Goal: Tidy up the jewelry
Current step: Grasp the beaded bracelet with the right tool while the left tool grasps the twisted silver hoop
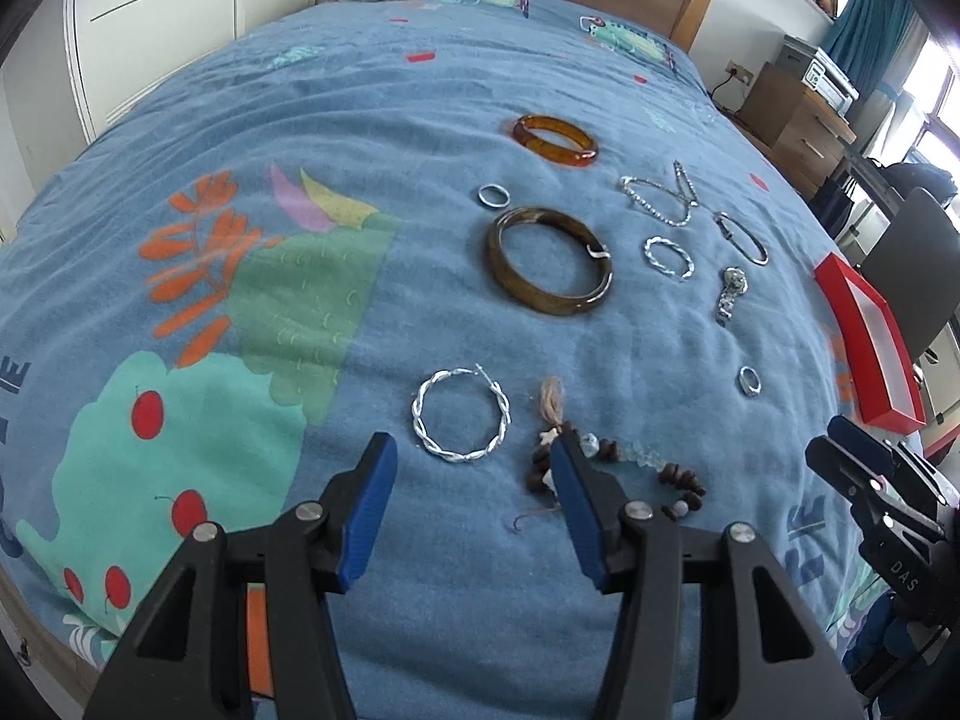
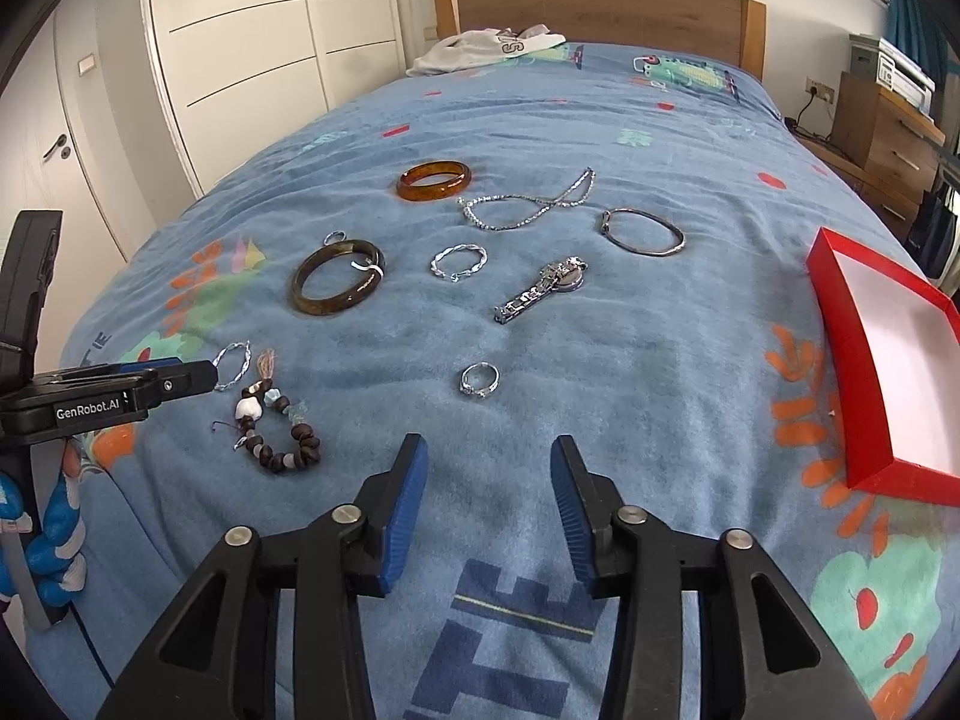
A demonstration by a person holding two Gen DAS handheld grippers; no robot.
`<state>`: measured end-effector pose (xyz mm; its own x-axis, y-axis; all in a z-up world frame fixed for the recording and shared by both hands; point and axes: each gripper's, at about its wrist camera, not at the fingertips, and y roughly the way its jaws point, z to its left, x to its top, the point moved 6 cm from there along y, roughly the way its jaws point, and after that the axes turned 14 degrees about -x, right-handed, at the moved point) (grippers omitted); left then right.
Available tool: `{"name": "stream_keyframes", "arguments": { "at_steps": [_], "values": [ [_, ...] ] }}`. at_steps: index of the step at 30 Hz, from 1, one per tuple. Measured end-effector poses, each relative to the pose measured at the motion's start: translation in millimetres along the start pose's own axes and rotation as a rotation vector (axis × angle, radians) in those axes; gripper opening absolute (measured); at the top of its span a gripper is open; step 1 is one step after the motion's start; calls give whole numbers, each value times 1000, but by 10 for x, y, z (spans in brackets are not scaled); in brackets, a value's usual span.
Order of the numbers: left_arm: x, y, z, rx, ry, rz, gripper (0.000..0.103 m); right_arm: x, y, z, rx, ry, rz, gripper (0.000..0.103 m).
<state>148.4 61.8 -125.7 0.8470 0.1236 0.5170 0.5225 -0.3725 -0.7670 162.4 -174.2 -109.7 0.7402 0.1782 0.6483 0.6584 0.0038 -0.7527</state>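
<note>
Jewelry lies spread on a blue bedspread (image 2: 600, 138). An amber bangle (image 2: 434, 179), a dark green-brown bangle (image 2: 337, 276), a silver chain (image 2: 527, 201), a thin metal bangle (image 2: 643, 231), a watch (image 2: 542, 288), a twisted silver ring (image 2: 458, 261), a small ring (image 2: 479, 379), a twisted silver hoop (image 1: 461, 414) and a beaded bracelet (image 2: 277, 426) are apart from each other. A red open box (image 2: 888, 354), white inside, sits at the right. My left gripper (image 1: 474, 474) is open just before the hoop and beads. My right gripper (image 2: 489, 480) is open below the small ring.
A white garment (image 2: 486, 48) lies by the wooden headboard (image 2: 600, 6). White wardrobe doors (image 2: 240, 48) stand at left. A wooden drawer unit (image 2: 888, 144) with a printer stands at right. A dark chair (image 1: 912, 276) is beside the bed.
</note>
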Motion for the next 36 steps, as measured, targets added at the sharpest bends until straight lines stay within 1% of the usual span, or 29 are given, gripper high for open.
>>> {"name": "stream_keyframes", "arguments": {
  "at_steps": [2, 4, 8, 11, 13, 16, 17, 20, 21, 22, 24, 25, 27, 32, 34, 35, 36],
  "values": [
    [18, 60, 32, 1, -14, 13, 51, 29, 40, -2, 0, 1, -1, 51],
    [38, 115, 75, 2, -33, 24, 51, 59, 86, -6, 0, 2, -1, 52],
    [96, 187, 148, 20, -46, 21, 51, 101, 139, -4, 16, 6, 3, 52],
    [110, 267, 181, 10, -51, 38, 51, 80, 155, 108, 66, -14, 12, 52],
    [108, 288, 185, 2, -48, 46, 51, 44, 148, 226, 119, -34, 19, 52],
    [109, 316, 192, -9, -44, 60, 51, -10, 131, 480, 217, -88, 27, 57],
    [108, 330, 194, -9, -44, 65, 51, -21, 125, 547, 239, -105, 26, 60],
    [112, 379, 233, -10, -56, 80, 51, -46, 110, 773, 302, -163, 22, 61],
    [115, 388, 248, -15, -63, 82, 51, -52, 121, 808, 308, -181, 21, 61],
    [117, 389, 262, -18, -69, 81, 48, -58, 137, 871, 322, -207, 22, 61],
    [118, 382, 321, -26, -94, 75, 39, -52, 175, 936, 338, -234, 24, 61],
    [123, 380, 349, -32, -108, 72, 38, -50, 203, 985, 347, -255, 24, 62],
    [130, 365, 383, -58, -130, 63, 38, -46, 247, 1046, 360, -288, 25, 62],
    [131, 341, 377, -63, -128, 50, 37, -73, 357, 1195, 385, -363, 30, 62],
    [134, 328, 373, -68, -130, 43, 37, -102, 408, 1247, 369, -390, 37, 58],
    [137, 326, 369, -69, -130, 41, 37, -111, 427, 1262, 360, -398, 37, 53],
    [135, 316, 368, -68, -128, 39, 37, -116, 441, 1272, 351, -402, 38, 45]
  ]
}}
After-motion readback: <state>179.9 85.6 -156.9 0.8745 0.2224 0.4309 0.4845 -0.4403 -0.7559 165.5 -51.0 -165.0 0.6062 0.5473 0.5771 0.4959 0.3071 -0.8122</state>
